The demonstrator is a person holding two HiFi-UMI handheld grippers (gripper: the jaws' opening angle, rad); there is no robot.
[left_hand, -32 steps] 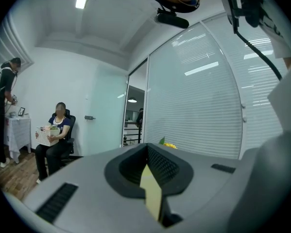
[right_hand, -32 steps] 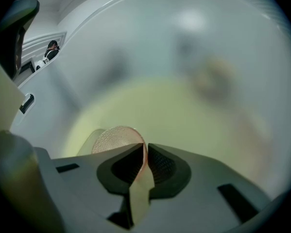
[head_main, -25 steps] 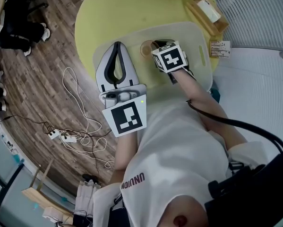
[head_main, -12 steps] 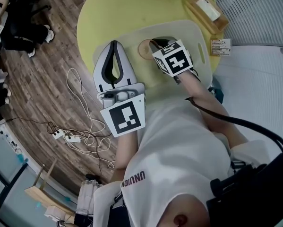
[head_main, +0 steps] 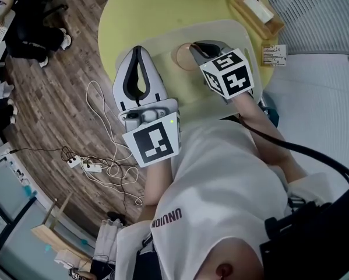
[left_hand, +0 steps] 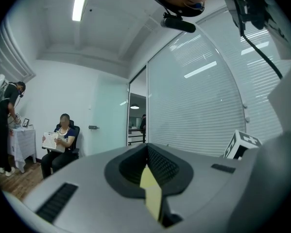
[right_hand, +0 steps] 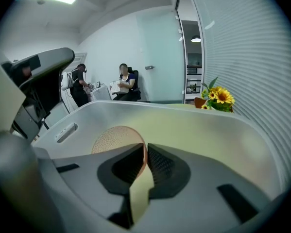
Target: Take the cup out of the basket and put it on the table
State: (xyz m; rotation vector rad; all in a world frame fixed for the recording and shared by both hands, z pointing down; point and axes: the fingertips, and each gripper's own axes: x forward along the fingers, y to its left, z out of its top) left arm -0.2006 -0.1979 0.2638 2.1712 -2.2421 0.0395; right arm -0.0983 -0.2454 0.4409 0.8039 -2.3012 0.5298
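Observation:
A tan speckled cup [head_main: 184, 56] stands upright inside the white plastic basket [head_main: 244, 35] on the round yellow-green table [head_main: 139, 16]. My right gripper [head_main: 195, 47] reaches into the basket and is shut on the cup's rim. In the right gripper view the thin rim sits pinched between the jaws of the right gripper [right_hand: 145, 148], with the cup [right_hand: 111, 137] to their left and the basket wall [right_hand: 213, 130] behind. My left gripper [head_main: 140, 51] hangs at the basket's left edge, shut on nothing. The left gripper [left_hand: 146, 148] points up at the room.
A wooden box with a card [head_main: 253, 7] and a printed label [head_main: 271, 56] lie on the table's right side. Yellow flowers [right_hand: 218, 97] stand at the far edge. Cables and a power strip [head_main: 84, 163] lie on the wooden floor. A seated person [left_hand: 60, 142] is in the background.
My right gripper's body has swung toward the right while its jaws stay on the cup's rim. The left gripper has hardly moved.

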